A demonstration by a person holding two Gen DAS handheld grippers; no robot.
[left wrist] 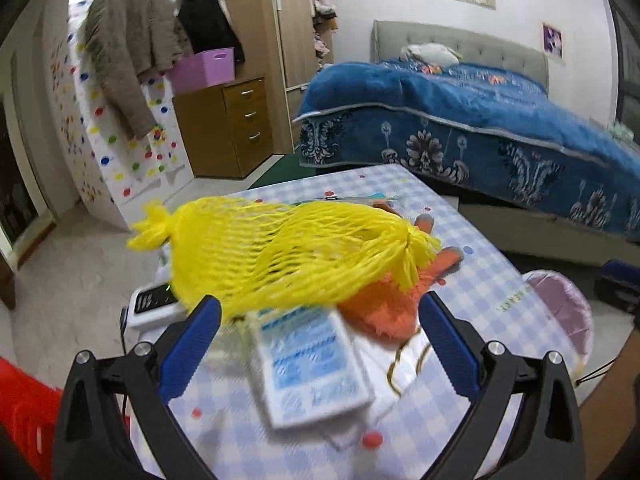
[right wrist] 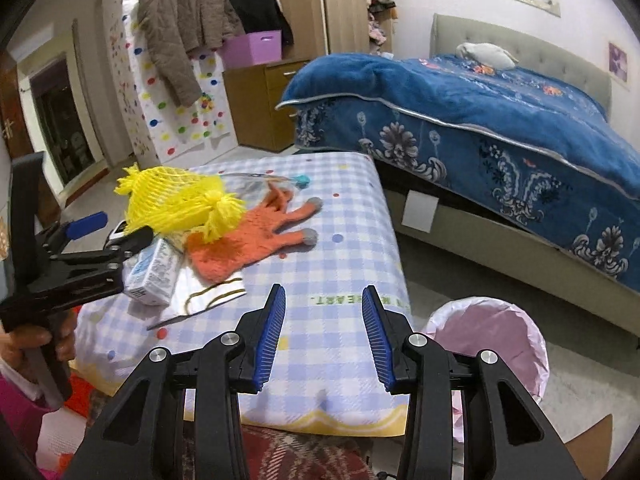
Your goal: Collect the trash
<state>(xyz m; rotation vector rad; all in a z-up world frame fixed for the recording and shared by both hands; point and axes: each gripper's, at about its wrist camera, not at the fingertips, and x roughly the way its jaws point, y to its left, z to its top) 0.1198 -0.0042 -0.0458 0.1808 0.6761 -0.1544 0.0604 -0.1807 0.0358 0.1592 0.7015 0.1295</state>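
Leftmost, left claw (left wrist: 320, 320) spread wide, gripping nothing, poised low over the clutter on the blue-and-white checked cloth-covered surface (right wrist: 340, 264), its blue pads either side of a small white-and-blue printed carton (left wrist: 310, 364) without touching it as far as can be judged. Just beyond, a bright yellow plastic mesh fruit net (left wrist: 280, 256), bunched and tasselled at both ends, lying across the pile and partly over a fuzzy orange knitted glove (right wrist: 256, 232) with grey fingertips. Under the carton, white paper scraps with a gold-brown curved line (right wrist: 216, 296); near the far edge, a clear wrapper with a teal bit (right wrist: 276, 179), hard to make out. Further right, right claw (right wrist: 324, 336) also parted, empty, hovering above bare cloth near the surface's front edge, well apart from the pile. Rightmost, on the floor beside the surface, a round bin lined with a pale pink bag (right wrist: 492, 340), apparently empty as far as visible. Judged barely begun: net, carton and scraps all still on the surface, nothing yet binned; glove probably not trash.
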